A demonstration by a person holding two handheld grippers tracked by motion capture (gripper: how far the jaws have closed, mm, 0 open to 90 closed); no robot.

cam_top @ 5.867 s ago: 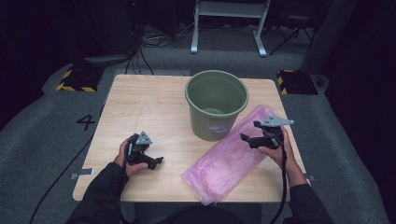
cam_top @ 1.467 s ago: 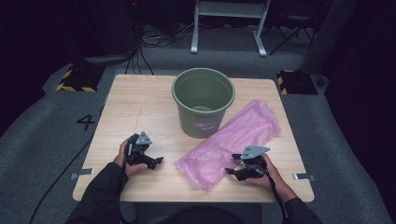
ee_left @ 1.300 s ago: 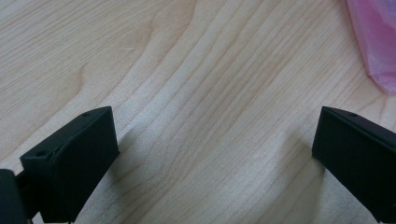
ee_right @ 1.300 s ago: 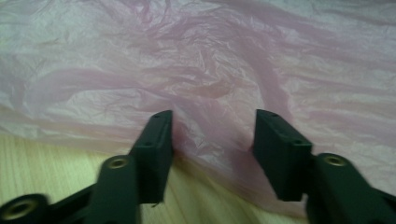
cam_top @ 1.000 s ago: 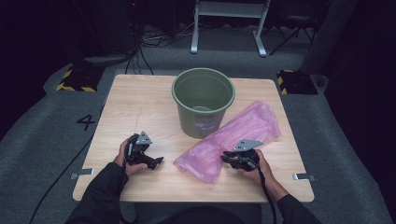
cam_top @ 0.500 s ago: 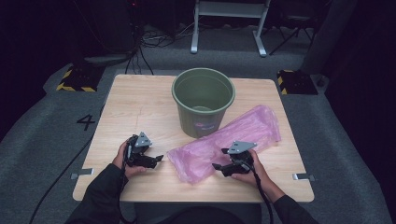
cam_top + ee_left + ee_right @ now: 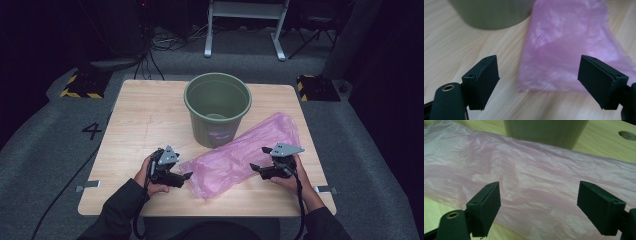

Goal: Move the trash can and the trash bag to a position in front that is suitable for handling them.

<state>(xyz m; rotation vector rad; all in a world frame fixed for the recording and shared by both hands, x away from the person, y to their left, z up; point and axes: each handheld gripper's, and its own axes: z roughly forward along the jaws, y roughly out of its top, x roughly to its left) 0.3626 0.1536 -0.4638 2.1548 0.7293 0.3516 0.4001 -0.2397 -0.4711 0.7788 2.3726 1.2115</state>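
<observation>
A pink plastic bag (image 7: pixel 235 155) lies flat and slanted on the wooden table (image 7: pixel 145 115), its far end beside the green bucket (image 7: pixel 217 107). My left gripper (image 7: pixel 187 176) is at the bag's near left corner, open, its jaws a little narrower than a second ago. In the left gripper view the bag (image 7: pixel 566 45) lies ahead of the open left gripper (image 7: pixel 539 82), with the bucket (image 7: pixel 491 12) beyond. My right gripper (image 7: pixel 252 169) is at the bag's right edge and its jaws have just been opening. In the right gripper view the right gripper (image 7: pixel 539 205) hovers over the bag (image 7: pixel 536 177) without pinching it.
The bucket (image 7: pixel 544 130) stands upright at the table's middle back, close behind the bag. A round hole (image 7: pixel 627 135) is in the tabletop. Bare wood lies left of the bucket and along the front edge. Dark floor with cables surrounds the table.
The right gripper has opened and let go of the bag, then drawn back to the right. The left gripper has moved right to the bag's corner. The bag's near end sits slightly further left.
</observation>
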